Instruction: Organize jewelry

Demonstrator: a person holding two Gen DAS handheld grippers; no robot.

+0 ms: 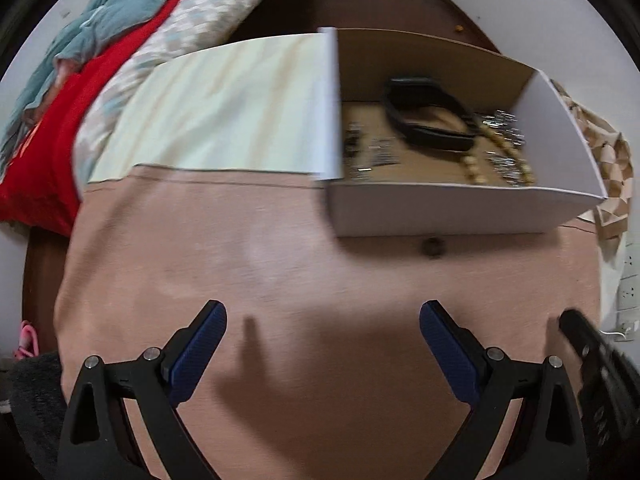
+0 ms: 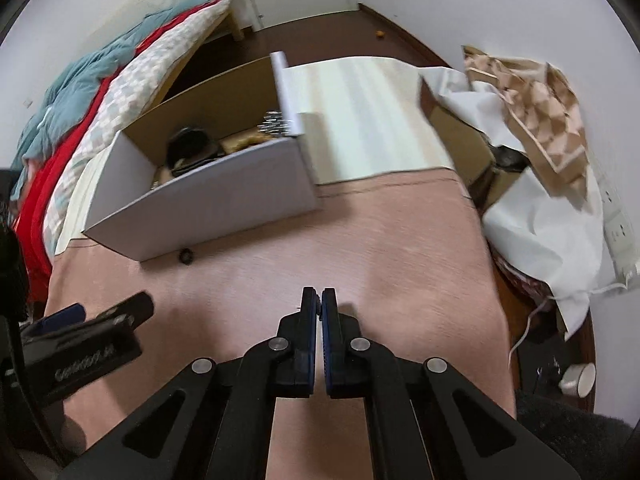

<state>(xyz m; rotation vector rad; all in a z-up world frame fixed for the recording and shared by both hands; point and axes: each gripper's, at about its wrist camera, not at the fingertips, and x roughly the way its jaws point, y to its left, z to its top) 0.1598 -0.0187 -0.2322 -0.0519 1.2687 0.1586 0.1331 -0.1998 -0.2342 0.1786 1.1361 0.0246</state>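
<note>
An open white cardboard box (image 1: 440,212) stands on the pink cloth (image 1: 280,280). Inside lie a black band (image 1: 424,120), a string of wooden beads (image 1: 500,152) and several small silvery pieces (image 1: 376,152). A small dark ring (image 1: 431,246) lies on the cloth just in front of the box; it also shows in the right wrist view (image 2: 186,256). My left gripper (image 1: 323,316) is open and empty, above the cloth short of the box. My right gripper (image 2: 319,300) is shut with nothing visible between its fingers, right of the box (image 2: 208,208).
A pale yellow-white sheet (image 1: 224,112) covers the table's far half. A bed with red, teal and checked bedding (image 1: 80,80) lies to the left. A brown patterned paper bag (image 2: 536,112), white cloth (image 2: 540,232) and wall sockets (image 2: 618,232) are at the right. A cup (image 2: 580,378) sits on the floor.
</note>
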